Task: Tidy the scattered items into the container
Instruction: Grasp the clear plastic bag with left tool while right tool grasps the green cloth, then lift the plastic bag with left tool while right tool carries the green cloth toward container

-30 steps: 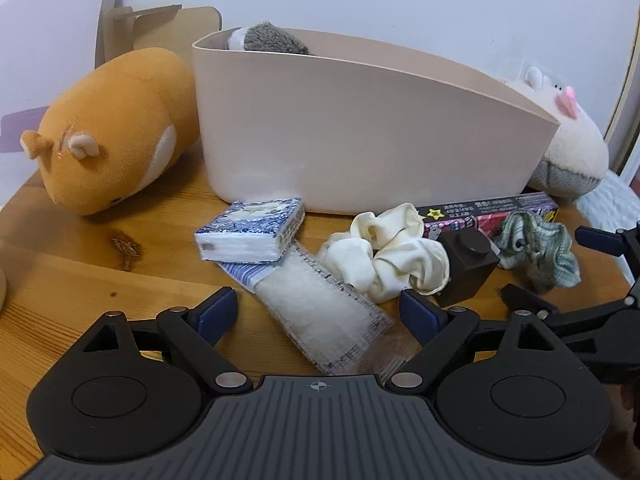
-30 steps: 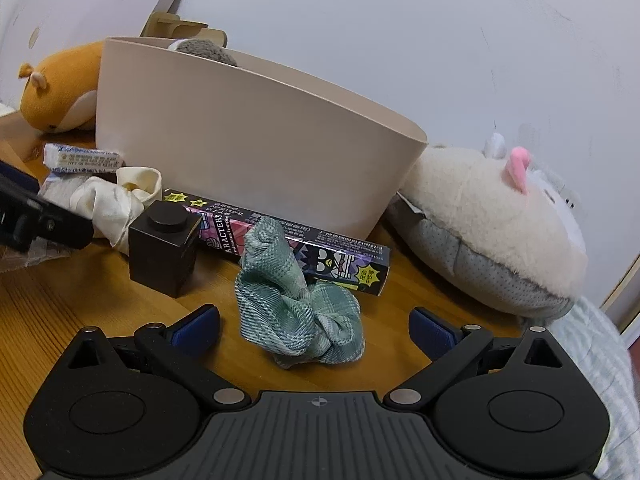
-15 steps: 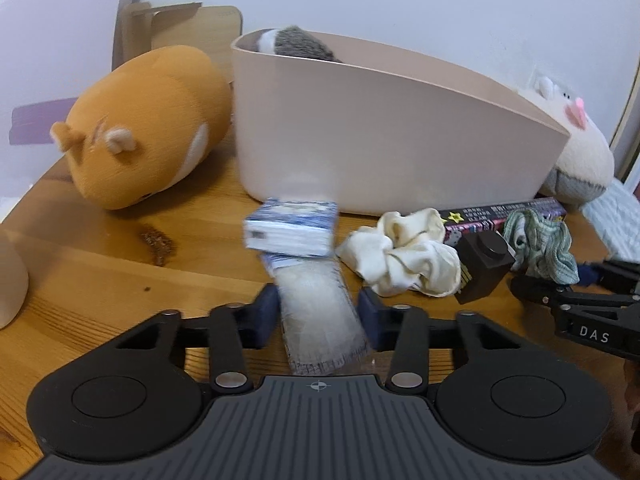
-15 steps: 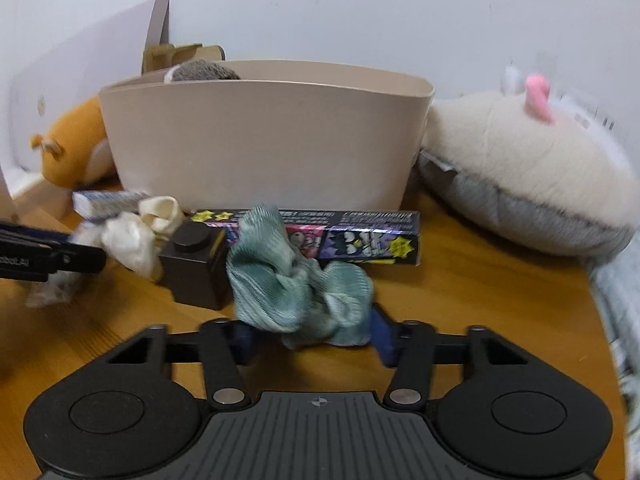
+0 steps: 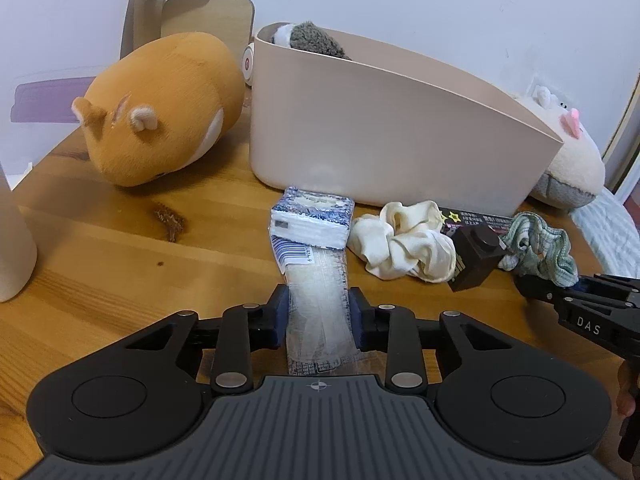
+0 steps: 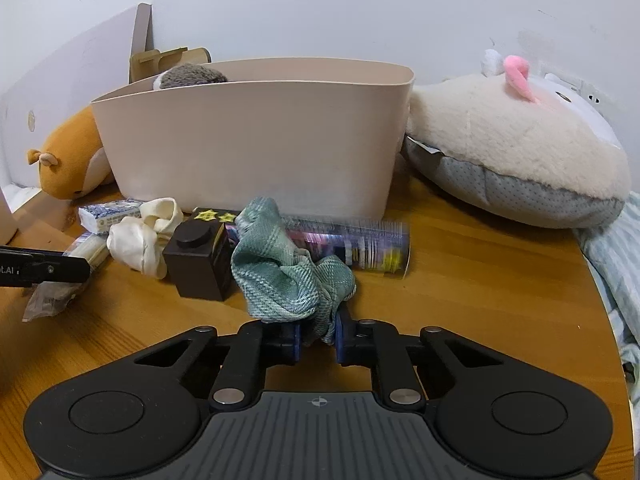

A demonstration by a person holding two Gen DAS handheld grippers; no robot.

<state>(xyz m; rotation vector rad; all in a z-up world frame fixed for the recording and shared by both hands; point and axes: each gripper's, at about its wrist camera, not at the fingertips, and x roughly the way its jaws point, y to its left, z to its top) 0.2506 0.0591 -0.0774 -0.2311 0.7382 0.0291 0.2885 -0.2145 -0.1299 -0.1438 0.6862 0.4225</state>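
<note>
Left wrist view
Left gripper [image 5: 319,316]: your jaws pinch the near end of the clear packet [image 5: 318,304], one pad on each long edge.
Packet: it lies on the table [image 5: 100,264]; its far end sits under the tissue pack [image 5: 311,219].
Bin [image 5: 384,136]: it stands just behind the tissue pack, with a grey plush [image 5: 314,37] already inside.
Advice: draw the packet back towards you before lifting, or the tissue pack may tip or slide. The wrapper looks thin and slick, so hold firm and lift level.
Neighbours: the cream scrunchie [image 5: 404,238] and the black block [image 5: 476,254] lie just right of your path; rise clear of them.

Right wrist view
Right gripper [image 6: 317,338]: your jaws are nearly together, pinching a low fold of the green scrunchie [image 6: 288,268].
Scrunchie: it bunches above the pads, touching the black block [image 6: 200,260] and overlapping the printed box [image 6: 352,242].
Bin [image 6: 256,140]: well behind, wall tall.
Advice: only a fold is held, so lift slowly and watch for slip. Clear the rim fully before releasing, and keep your two grippers apart over the bin.
</note>
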